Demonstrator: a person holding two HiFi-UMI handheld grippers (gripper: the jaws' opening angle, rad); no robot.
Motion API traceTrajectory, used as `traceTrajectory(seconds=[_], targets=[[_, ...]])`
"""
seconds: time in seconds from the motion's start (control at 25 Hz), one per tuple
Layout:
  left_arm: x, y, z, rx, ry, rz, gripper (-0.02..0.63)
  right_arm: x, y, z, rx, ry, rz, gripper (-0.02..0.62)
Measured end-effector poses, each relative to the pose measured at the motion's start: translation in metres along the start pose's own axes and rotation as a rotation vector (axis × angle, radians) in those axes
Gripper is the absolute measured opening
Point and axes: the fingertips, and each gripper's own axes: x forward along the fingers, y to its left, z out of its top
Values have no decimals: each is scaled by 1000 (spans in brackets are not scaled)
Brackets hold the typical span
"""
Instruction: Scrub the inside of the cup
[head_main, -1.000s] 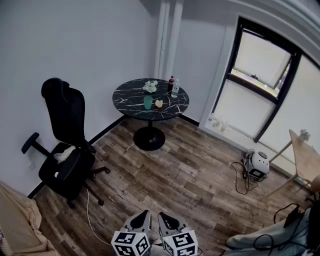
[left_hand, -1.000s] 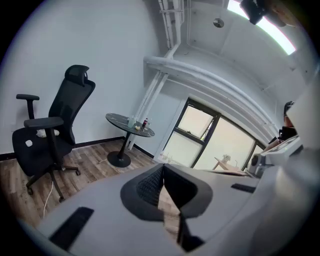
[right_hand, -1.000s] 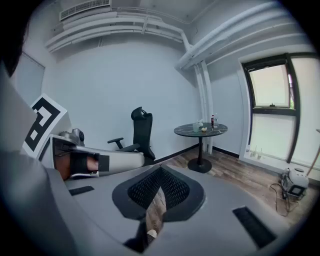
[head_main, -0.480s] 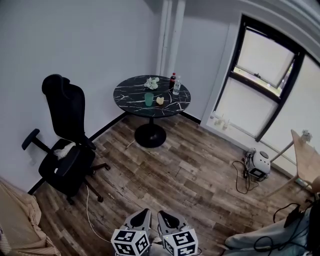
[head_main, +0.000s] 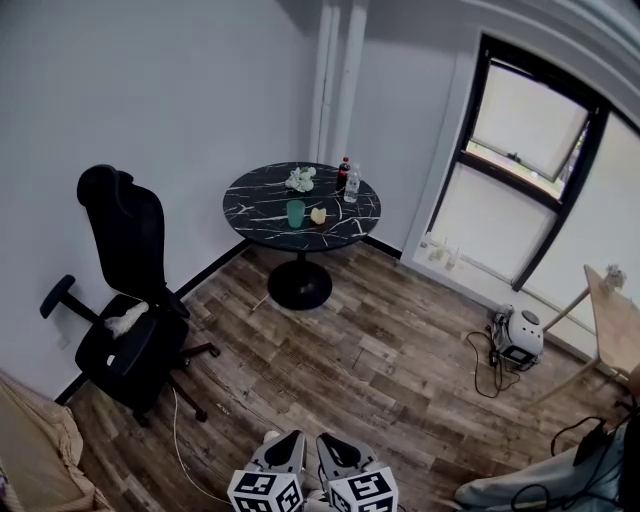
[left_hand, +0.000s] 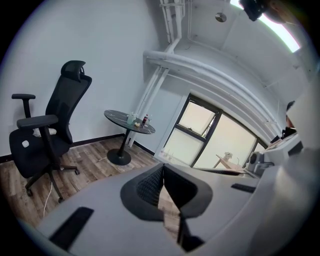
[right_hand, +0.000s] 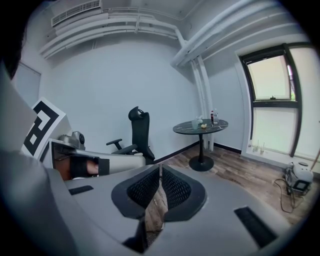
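Cup (head_main: 296, 211), green, stands on the round table (head_main: 255, 205) at upper centre of the head view, well apart from both grippers. Over the last second only the framing has shifted slightly, so scrubbing is judged not begun. Left gripper (head_main: 284, 447) and right gripper (head_main: 338, 449), bottom centre: jaws closed, holding nothing.

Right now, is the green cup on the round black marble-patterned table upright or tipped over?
Upright: the green cup stands on its base on the round black marble-patterned table, beside a small yellow object.
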Motion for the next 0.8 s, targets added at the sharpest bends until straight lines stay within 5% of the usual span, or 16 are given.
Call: traceTrajectory(seconds=[0.8], targets=[[129,79,101,22,27,-77,9,136,-63,91,13,-17,-28,37]])
